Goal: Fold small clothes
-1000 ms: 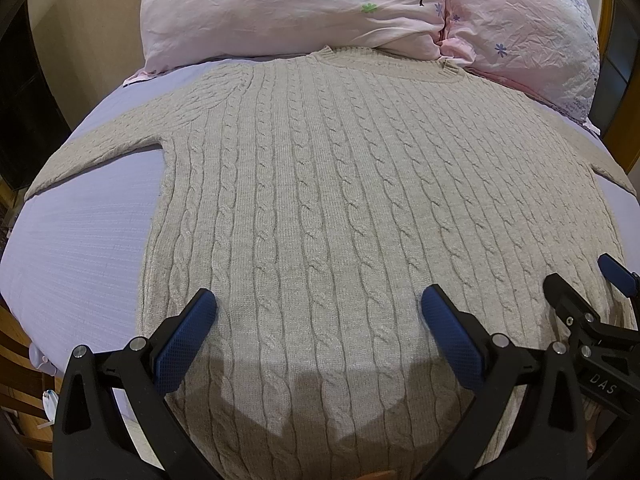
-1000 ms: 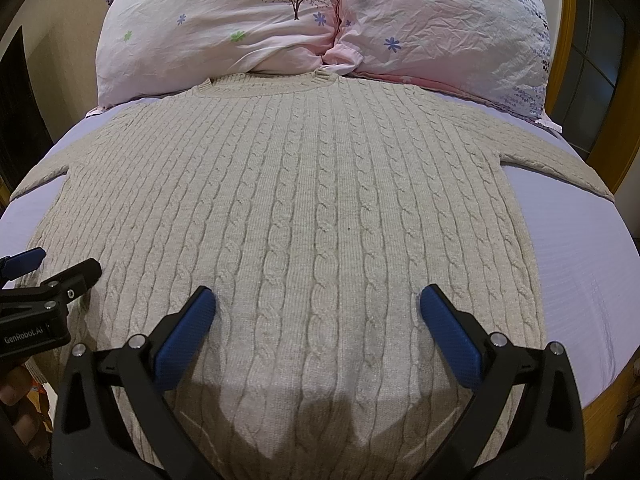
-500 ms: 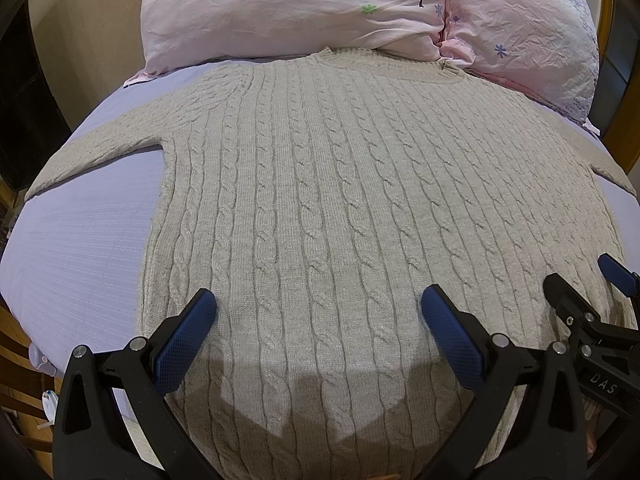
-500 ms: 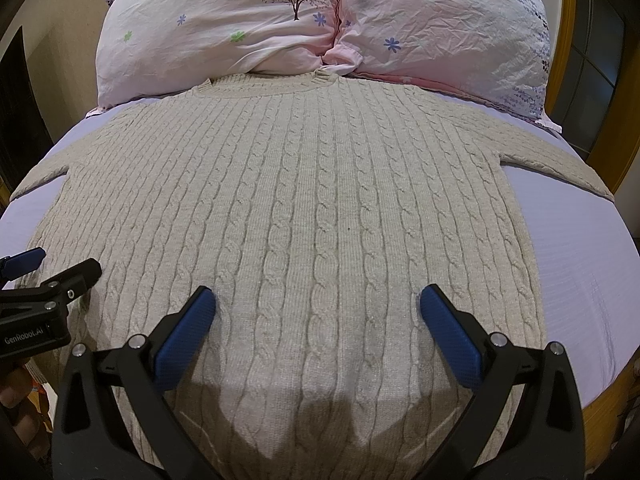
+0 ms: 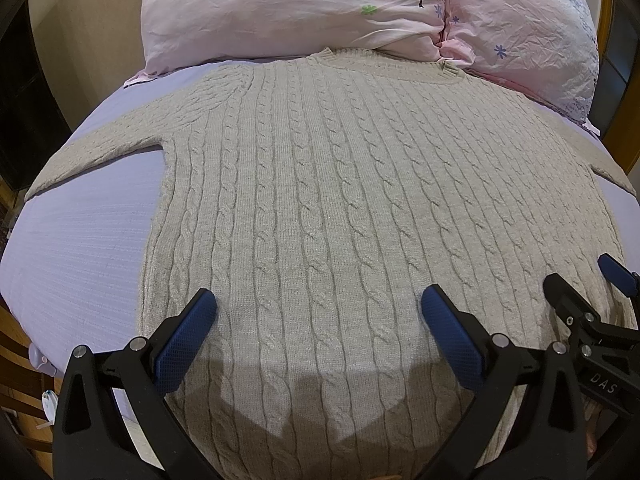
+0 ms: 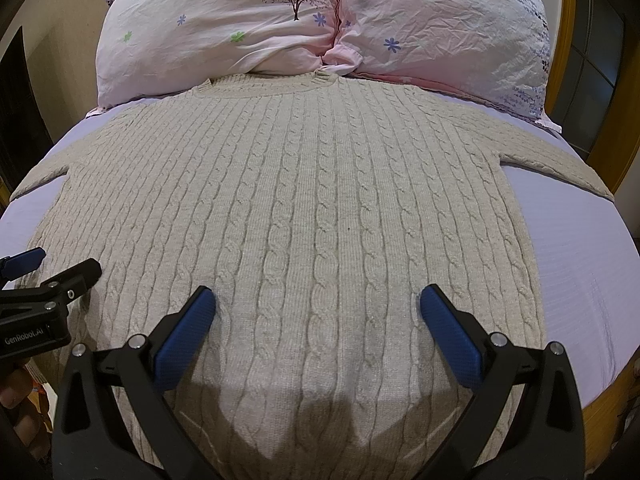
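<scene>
A beige cable-knit sweater (image 5: 320, 184) lies flat and spread out on the bed, collar toward the pillows, both sleeves stretched out sideways; it also shows in the right wrist view (image 6: 304, 192). My left gripper (image 5: 316, 320) is open and empty, hovering over the sweater's lower left part near the hem. My right gripper (image 6: 316, 320) is open and empty over the lower right part. Each gripper shows at the edge of the other's view: the right one (image 5: 592, 304) and the left one (image 6: 48, 276).
The sweater rests on a lavender bedsheet (image 5: 80, 248), also in the right wrist view (image 6: 580, 264). Two pink floral pillows (image 6: 248, 28) (image 6: 448, 28) lie at the head. A wooden bed frame (image 6: 564, 60) runs along the right side.
</scene>
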Motion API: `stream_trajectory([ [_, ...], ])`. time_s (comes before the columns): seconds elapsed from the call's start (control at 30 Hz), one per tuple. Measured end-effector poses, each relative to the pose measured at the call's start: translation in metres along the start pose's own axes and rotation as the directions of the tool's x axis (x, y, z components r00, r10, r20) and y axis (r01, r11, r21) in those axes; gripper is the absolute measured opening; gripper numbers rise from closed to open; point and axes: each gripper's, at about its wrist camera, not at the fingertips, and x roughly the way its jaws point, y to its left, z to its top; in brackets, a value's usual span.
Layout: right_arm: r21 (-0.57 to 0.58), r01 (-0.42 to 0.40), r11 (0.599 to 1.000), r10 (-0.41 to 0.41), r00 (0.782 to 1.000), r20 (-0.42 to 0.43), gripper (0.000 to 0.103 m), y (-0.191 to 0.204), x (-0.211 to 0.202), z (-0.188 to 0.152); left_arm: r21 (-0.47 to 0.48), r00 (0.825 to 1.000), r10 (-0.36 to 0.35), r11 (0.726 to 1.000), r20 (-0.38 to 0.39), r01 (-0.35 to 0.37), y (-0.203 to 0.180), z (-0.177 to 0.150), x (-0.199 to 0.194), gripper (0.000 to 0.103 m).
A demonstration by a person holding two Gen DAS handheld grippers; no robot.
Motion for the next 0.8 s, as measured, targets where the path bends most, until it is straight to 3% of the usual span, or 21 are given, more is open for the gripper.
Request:
stream_trajectory([
  [0.6, -0.005, -0.003, 1.000, 0.003, 1.000, -0.004, 0.101, 0.0002, -0.0012, -0.0004, -0.001, 1.000, 0.000, 1.000, 0.003, 0.000, 0.0007, 0.0013, 0.0001, 0.102],
  [0.8, -0.069, -0.070, 0.995, 0.073, 0.996, 0.047, 0.101, -0.0062, -0.0010, 0.0004, -0.001, 1.000, 0.000, 1.000, 0.010, 0.000, 0.0022, 0.0027, -0.0002, 0.102],
])
